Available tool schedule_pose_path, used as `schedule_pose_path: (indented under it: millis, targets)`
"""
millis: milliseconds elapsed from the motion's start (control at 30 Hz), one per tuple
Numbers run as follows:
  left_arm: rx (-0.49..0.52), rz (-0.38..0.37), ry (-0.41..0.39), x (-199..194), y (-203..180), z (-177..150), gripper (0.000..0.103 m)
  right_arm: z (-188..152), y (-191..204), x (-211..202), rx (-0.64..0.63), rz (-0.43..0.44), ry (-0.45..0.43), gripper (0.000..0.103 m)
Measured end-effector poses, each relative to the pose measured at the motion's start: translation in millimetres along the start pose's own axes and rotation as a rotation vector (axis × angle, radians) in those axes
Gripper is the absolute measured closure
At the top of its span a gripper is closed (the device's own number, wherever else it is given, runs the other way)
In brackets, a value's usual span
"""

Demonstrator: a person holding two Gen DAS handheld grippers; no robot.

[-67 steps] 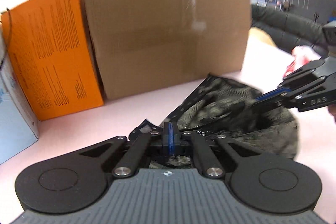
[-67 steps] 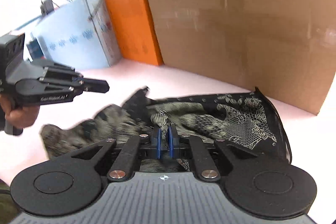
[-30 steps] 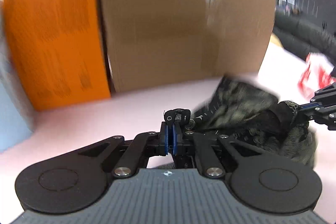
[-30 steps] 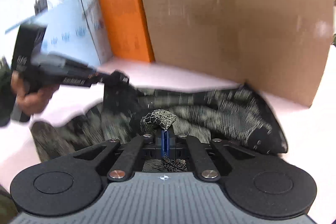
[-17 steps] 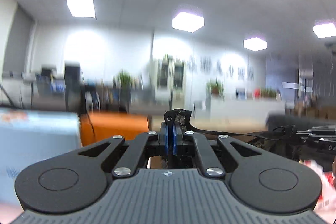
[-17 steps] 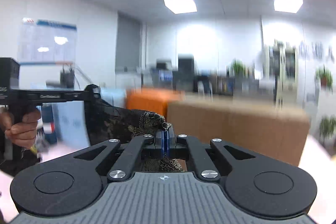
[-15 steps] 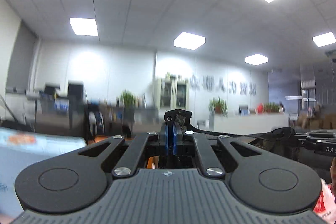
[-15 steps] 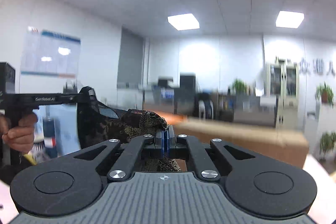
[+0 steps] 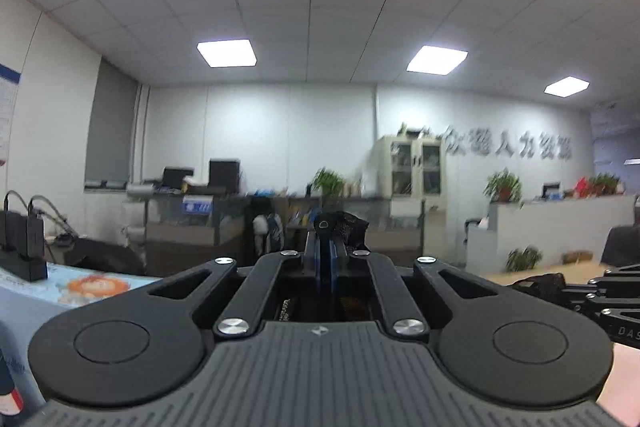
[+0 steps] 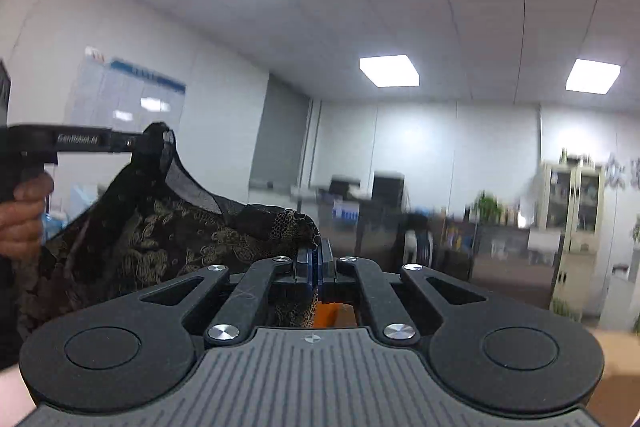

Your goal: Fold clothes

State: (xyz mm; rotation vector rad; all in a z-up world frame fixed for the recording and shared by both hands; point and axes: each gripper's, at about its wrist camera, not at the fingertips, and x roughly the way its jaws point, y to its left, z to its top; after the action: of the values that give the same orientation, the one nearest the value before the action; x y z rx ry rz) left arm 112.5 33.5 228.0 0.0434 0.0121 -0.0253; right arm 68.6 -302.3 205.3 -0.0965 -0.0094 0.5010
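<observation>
In our left view the boxes and table seen earlier are gone; we face office ceiling, our left gripper [image 9: 325, 247] clamped on the garment [image 9: 352, 223]. At three o'clock our right gripper [image 9: 576, 285] pinches it too.

Only the right view shows the garment's [image 10: 152, 239] patterned cloth, at nine o'clock, between the right gripper [image 10: 314, 259] and left gripper [image 10: 138, 143], lifted since.

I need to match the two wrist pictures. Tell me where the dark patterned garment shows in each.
Left wrist: a small bunch of the garment at centre, pinched above the left hand-held gripper.
Right wrist: garment fills the left-centre, strung between both grippers.
Shared landmark: the glass-door cabinet.
</observation>
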Motion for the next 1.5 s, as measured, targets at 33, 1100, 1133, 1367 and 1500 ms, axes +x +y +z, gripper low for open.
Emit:
schedule_pose_path:
  millis: [33, 1100, 1133, 1367, 1500]
  targets:
    - [0.039, 0.022, 0.052, 20, -7, -13, 0.099, -16, -7, 20, 0.013, -0.002, 0.046, 0.100]
    - [0.363, -0.279, 0.681, -90, -51, -242, 0.102, -211, 91, -92, 0.650, -0.231, 0.572, 0.018]
    - [0.367, -0.269, 0.663, -82, -52, -240, 0.102, -208, 93, -90, 0.635, -0.222, 0.572, 0.017]
    - [0.255, 0.126, 0.607, 4, -15, -205, 0.098, -194, 92, -98, 0.621, -0.214, 0.524, 0.016]
    - [0.130, 0.284, 0.674, 20, 33, -196, 0.072, -190, 93, -100, 0.617, -0.219, 0.508, 0.016]
